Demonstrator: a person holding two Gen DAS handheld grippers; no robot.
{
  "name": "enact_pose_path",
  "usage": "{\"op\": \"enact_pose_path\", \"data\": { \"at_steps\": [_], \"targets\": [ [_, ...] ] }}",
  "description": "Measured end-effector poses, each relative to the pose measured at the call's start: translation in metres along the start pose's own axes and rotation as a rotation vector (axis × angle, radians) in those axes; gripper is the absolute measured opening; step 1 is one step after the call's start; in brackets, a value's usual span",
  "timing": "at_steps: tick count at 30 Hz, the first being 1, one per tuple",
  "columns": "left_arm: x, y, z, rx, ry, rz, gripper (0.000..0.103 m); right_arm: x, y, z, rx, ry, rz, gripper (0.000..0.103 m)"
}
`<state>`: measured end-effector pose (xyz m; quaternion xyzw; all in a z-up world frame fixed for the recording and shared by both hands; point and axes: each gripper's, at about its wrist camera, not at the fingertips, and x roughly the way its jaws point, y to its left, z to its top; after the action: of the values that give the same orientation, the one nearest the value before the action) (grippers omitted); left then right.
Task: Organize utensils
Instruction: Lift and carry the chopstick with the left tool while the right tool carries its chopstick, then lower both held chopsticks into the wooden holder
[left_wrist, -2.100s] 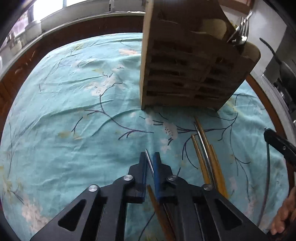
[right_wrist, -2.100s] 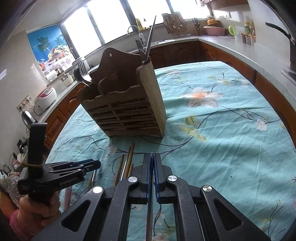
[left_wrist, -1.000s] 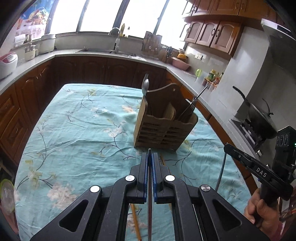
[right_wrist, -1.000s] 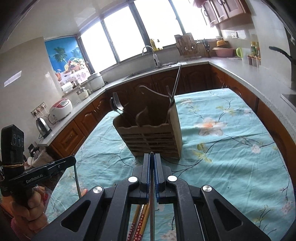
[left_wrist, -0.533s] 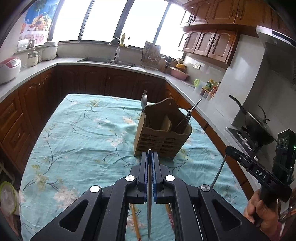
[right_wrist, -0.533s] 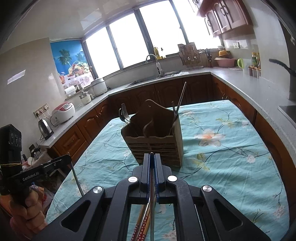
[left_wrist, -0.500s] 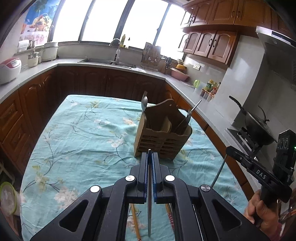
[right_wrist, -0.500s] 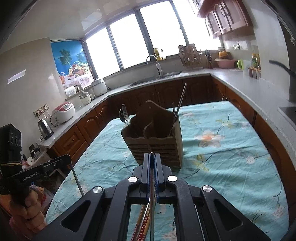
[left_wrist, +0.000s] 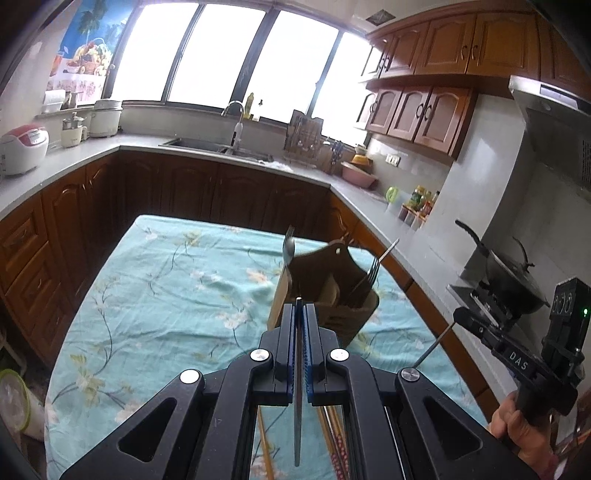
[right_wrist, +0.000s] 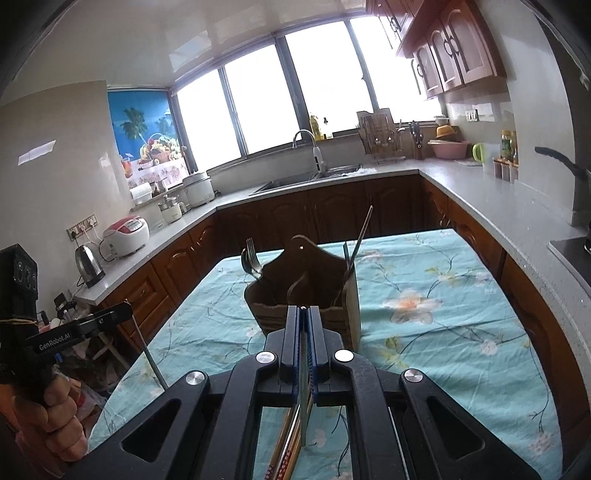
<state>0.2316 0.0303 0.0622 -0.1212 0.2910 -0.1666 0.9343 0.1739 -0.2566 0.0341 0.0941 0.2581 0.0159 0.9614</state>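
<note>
Here, a table with a blue flower cloth (left_wrist: 155, 295) is seen, and a wooden holder (right_wrist: 306, 295) is stood upon it, straight ahead of both claws. A thin metal stick (left_wrist: 297, 387) is pinched by the left claw (left_wrist: 300, 308), pointing down. Another thin stick (right_wrist: 303, 398) is pinched by the right claw (right_wrist: 303, 314). Open room is left above the holder. More chopsticks (left_wrist: 334, 439) are left lying below.
</note>
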Motion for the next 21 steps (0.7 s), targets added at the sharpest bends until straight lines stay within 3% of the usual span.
{"op": "enact_pose_path", "data": {
  "at_steps": [9, 21],
  "targets": [
    [0.004, -0.004, 0.030, -0.008, -0.100, -0.005, 0.002, 0.000, 0.000, 0.023, -0.012, -0.055, 0.006, 0.004],
    [0.042, -0.012, 0.071, -0.011, -0.259, 0.011, 0.002, 0.002, -0.001, 0.088, -0.037, -0.188, -0.008, 0.004]
  ]
}}
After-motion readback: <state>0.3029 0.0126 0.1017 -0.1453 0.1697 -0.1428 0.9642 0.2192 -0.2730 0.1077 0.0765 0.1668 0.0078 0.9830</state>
